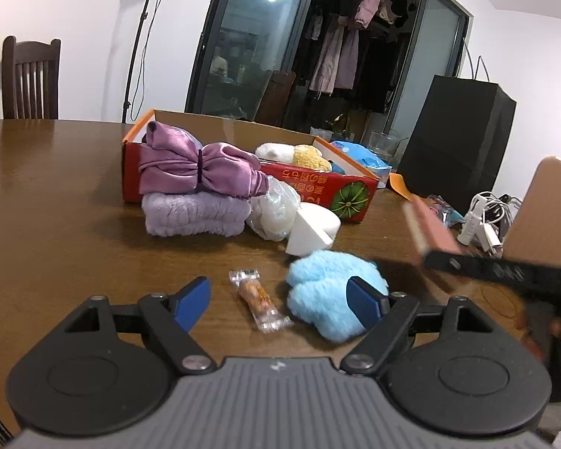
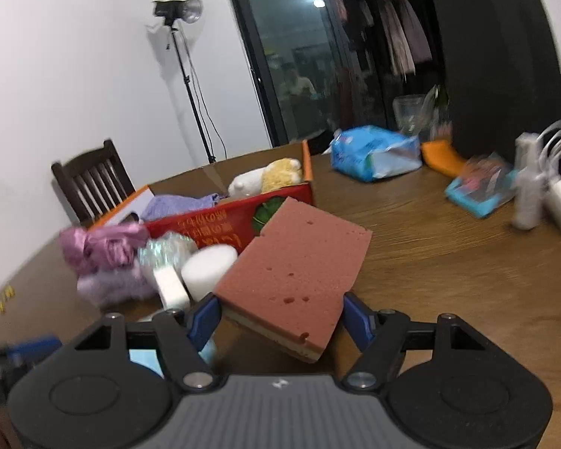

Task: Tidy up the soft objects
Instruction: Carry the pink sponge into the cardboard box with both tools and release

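Note:
My right gripper (image 2: 282,318) is shut on a reddish-brown sponge (image 2: 295,273) and holds it above the table, in front of the red cardboard box (image 2: 224,220); the sponge also shows blurred in the left wrist view (image 1: 432,226). My left gripper (image 1: 280,299) is open, low over the table. A wrapped snack (image 1: 260,301) lies between its fingers, and a fluffy blue plush (image 1: 329,292) lies against its right finger. The box (image 1: 318,183) holds a white and yellow plush (image 1: 295,155). A purple satin bundle (image 1: 198,166), a lilac towel (image 1: 194,213), a plastic-wrapped item (image 1: 275,207) and a white foam piece (image 1: 312,228) lie before it.
A blue tissue pack (image 2: 374,151), a large black bag (image 1: 456,146), white chargers and cables (image 1: 484,220) and a blue packet (image 2: 478,187) lie at the right. A wooden chair (image 1: 30,78) stands behind the brown wooden table (image 1: 56,224). A light stand rises behind the box.

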The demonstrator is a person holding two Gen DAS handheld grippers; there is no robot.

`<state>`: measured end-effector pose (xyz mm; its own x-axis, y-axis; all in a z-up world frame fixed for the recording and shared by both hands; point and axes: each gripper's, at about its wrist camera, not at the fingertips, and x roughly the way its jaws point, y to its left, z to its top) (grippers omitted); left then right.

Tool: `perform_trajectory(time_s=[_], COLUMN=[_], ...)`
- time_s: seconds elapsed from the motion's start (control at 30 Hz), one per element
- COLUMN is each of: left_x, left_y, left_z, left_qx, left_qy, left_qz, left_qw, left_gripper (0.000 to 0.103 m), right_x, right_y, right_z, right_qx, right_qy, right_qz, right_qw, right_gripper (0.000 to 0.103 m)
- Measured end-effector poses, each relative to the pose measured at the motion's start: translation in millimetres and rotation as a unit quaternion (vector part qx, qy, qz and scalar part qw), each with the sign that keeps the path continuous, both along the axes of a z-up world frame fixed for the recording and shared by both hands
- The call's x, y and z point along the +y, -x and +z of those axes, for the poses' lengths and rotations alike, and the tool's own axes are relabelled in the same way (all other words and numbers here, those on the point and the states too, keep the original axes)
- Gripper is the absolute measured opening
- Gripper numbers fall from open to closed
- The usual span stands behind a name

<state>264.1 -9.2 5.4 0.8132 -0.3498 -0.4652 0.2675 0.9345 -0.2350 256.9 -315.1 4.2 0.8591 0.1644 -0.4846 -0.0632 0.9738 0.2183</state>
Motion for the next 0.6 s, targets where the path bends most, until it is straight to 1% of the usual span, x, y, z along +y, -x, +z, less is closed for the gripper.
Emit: perform_trajectory(time_s=[0.03, 0.1, 0.17, 0.23, 0.27, 0.3, 0.33, 0.4, 0.43, 0.53, 0.6], left_x=[-0.7, -4.7, -9.7, -13.5, -14.0, -13.9, -13.4, -10.5, -9.0, -6.1, -9.7], left_y=[6.2, 16.1, 25.3, 31.3, 33.4, 35.4, 37.2, 41.4, 44.2, 51.5, 58.3], left_z=[0.8, 2.3, 5.0, 9.1, 11.0, 13.6, 15.3, 18.8, 20.1, 20.8, 19.5], left_qx=[0.0, -0.007, -0.015, -0.02, -0.023, -0.026, -0.029, -0.037, -0.038, -0.027, -0.015], left_qy=[-0.001, -0.003, -0.004, -0.006, -0.008, -0.011, -0.013, -0.019, -0.02, -0.015, -0.007], left_qz=[0.003, 0.007, 0.003, 0.006, 0.011, 0.022, 0.036, 0.065, 0.071, 0.073, 0.056], left_qw=[1.0, 1.0, 0.9999, 0.9998, 0.9996, 0.9994, 0.9988, 0.997, 0.9966, 0.9969, 0.9983], left_gripper=[0.083, 0.084, 0.084, 0.084, 0.084, 0.085, 0.086, 0.086, 0.086, 0.086, 0.086], right_x=[-1.1, -2.5, -2.2, 0.1, 2.3, 4.9, 6.0, 4.7, 1.0, -18.5, -27.5], right_y=[13.9, 34.8, 50.2, 64.9, 71.4, 77.3, 81.2, 89.5, 90.9, 86.4, 75.3], right_z=[1.0, -0.7, -3.3, -3.8, -3.6, -2.6, -0.9, 6.3, 9.2, 11.6, 7.5], right_qx=[0.001, 0.009, 0.02, 0.026, 0.028, 0.025, 0.018, -0.008, -0.018, -0.035, -0.027], right_qy=[0.017, 0.034, 0.024, -0.029, -0.062, -0.09, -0.1, -0.095, -0.092, -0.104, -0.085], right_qz=[-0.002, -0.006, 0.002, 0.053, 0.097, 0.143, 0.157, 0.162, 0.158, 0.133, 0.101], right_qw=[1.0, 0.999, 1.0, 0.998, 0.993, 0.985, 0.982, 0.982, 0.983, 0.985, 0.991], right_gripper=[0.072, 0.075, 0.075, 0.076, 0.075, 0.075, 0.075, 0.075, 0.075, 0.075, 0.075])
